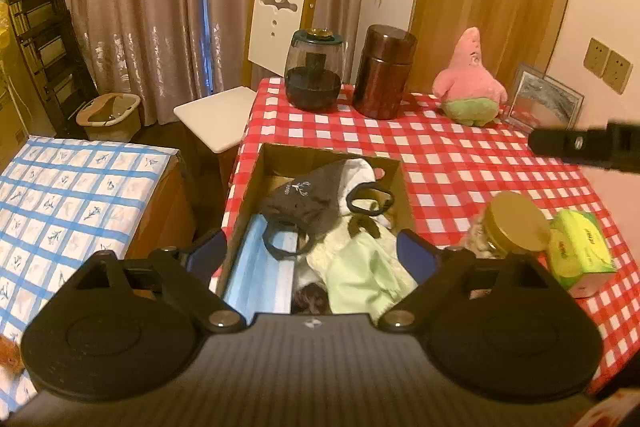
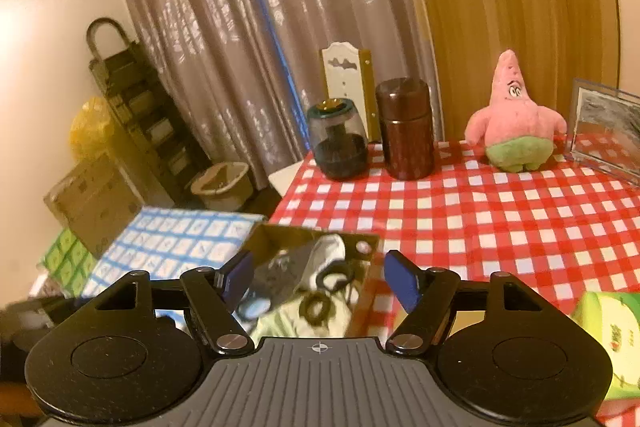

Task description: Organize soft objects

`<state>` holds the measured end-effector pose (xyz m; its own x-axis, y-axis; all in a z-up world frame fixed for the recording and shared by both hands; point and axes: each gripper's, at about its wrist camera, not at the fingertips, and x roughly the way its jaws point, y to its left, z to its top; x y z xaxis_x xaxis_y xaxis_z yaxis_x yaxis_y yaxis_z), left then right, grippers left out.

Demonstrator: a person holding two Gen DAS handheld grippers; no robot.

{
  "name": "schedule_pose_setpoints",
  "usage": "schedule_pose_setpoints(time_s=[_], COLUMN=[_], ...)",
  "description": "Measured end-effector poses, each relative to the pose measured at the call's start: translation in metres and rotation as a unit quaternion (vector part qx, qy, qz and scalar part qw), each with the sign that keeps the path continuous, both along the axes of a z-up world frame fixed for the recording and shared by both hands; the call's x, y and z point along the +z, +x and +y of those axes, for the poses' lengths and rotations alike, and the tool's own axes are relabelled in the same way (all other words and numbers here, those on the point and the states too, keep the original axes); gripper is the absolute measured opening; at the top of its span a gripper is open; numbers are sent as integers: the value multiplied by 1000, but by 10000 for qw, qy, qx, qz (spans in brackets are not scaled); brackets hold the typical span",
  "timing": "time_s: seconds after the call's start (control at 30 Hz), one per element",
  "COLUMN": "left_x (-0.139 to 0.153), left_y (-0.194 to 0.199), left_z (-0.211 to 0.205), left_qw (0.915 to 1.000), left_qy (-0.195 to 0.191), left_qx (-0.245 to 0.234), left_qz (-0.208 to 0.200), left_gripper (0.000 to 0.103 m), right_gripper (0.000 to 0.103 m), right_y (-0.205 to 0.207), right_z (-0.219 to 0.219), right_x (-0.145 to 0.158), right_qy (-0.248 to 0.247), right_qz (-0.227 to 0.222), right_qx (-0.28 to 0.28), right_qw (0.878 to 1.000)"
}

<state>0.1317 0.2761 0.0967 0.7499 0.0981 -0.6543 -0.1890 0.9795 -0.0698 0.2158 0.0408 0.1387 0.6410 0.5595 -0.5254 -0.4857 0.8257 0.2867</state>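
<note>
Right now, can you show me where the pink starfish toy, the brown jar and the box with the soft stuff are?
pink starfish toy [image 2: 516, 123], right wrist view, on its belly.
brown jar [image 1: 384, 75], left wrist view, on its side wall.
cardboard box [image 1: 256, 183], left wrist view, on its left inner wall.

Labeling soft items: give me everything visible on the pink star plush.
The pink star plush is a fuzzy pointed-head figure with cartoon eyes, stubby arms and green shorts. It stands upright at the far side of the red-checked tablecloth, facing the cameras, right of the brown canister and just left of the picture frame. Nothing visibly touches it except the cloth beneath; neither tool is near it.
</note>
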Motion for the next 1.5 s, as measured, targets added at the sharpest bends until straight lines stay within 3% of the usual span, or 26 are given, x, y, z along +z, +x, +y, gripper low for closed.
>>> schedule_pose_setpoints(time_s=[0.27, 0.43, 0.87, 1.27, 1.5], left_x=[10, 9, -10, -22, -30], left_y=[-47, -70, -124, -153, -165], left_z=[-23, -39, -59, -79, -93], left_qw=[9998, 9995, 9989, 9984, 9988], left_qy=[-22, 182, -200, -317, -201], left_qx=[140, 254, 386, 396, 316], left_qz=[-100, -30, 192, 253, 325], left_gripper=[93, 93, 93, 93, 93], right_gripper=[73, 73, 73, 73, 73], right_y=[-41, -65, -120, -156, -178], right_z=[-16, -24, -33, -46, -50], right_x=[-7, -14, -49, -78, -86], right_qy=[-231, -336, -639, -736, -753], right_qz=[131, 256, 466, 718, 760], right_qx=[77, 110, 190, 142, 137], right_qw=[9996, 9990, 9967, 9946, 9942])
